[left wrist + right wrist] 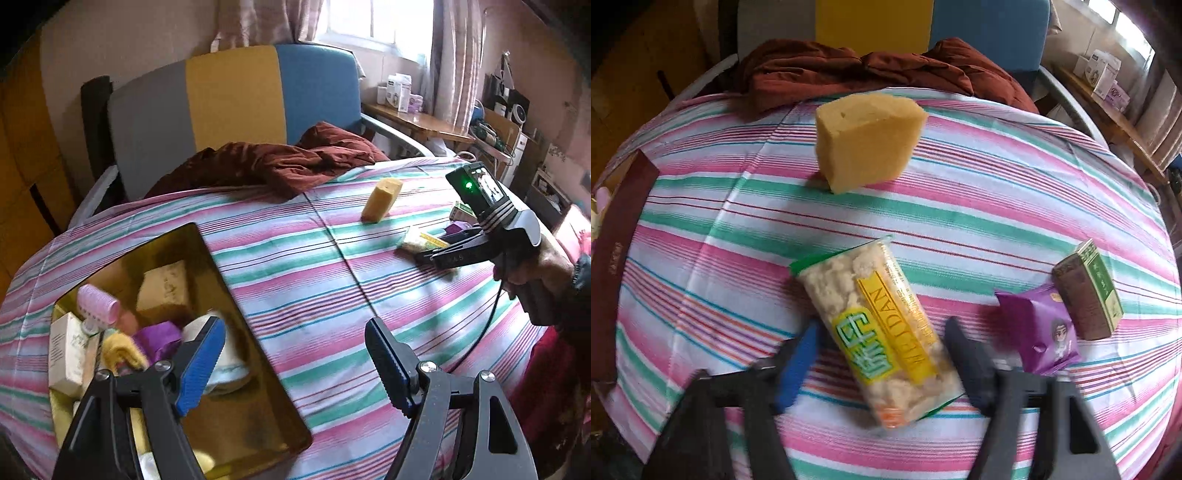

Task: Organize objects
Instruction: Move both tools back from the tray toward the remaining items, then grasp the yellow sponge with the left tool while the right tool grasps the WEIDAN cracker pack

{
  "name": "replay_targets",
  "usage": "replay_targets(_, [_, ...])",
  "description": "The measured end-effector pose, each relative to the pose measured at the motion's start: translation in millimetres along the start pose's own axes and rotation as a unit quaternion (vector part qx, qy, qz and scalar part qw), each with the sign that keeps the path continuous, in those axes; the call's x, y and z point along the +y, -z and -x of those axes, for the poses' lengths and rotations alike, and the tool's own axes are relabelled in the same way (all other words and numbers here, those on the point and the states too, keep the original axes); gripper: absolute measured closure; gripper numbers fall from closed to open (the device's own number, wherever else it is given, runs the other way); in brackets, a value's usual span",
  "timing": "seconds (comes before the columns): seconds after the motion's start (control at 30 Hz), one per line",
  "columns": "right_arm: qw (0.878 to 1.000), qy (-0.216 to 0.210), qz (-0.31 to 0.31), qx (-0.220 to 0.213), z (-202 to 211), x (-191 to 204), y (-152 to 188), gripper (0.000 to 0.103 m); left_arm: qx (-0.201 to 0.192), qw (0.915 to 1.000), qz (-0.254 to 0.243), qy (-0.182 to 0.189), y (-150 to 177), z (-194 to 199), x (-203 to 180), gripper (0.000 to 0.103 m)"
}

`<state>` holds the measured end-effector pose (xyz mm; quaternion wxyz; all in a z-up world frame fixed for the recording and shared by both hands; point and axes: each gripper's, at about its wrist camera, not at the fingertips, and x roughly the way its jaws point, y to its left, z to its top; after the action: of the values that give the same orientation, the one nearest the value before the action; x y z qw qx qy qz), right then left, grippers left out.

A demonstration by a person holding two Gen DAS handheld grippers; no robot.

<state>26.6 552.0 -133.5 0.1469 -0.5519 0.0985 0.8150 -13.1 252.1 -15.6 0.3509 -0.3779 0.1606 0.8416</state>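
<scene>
On the striped bedsheet [314, 266] my left gripper [295, 325] stands open and empty, its left finger over a gold tray [236, 406]. The tray holds several items, among them a pink hair roller [98, 301] and a tan block [166, 291]. My right gripper [882, 332] points down over a clear snack packet [849, 280] with a yellow and green label. The packet lies between its fingers, and sheet shows between the blue left pad [799, 358] and the packet. A yellow sponge [868, 142] stands farther back. A purple packet [1041, 332] and a small brown-green box [1087, 291] lie to the right.
A crumpled maroon cloth [277, 162] lies at the far end of the bed, before a grey, yellow and blue headboard [229, 99]. A wooden side table [417, 122] with boxes stands by the window. A person's hand [546, 266] holds the right gripper [424, 254].
</scene>
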Motion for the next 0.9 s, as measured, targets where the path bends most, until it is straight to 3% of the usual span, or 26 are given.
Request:
replay_targets(0.27, [1.000,0.022,-0.013,0.018,7,-2,9,0.054,0.015,0.9996,-0.001,0.023,-34,-33,-23,0.024])
replay_targets(0.6, [0.999,0.008,-0.036,0.035,11,-14,12,0.054,0.029,0.9983,-0.016,0.049,-88,-95,-60,0.025])
replay_targets(0.9, [0.998,-0.001,-0.042,0.038,12,-19,12,0.053,0.041,0.9949,-0.074,0.056,-123,-162,-98,0.026])
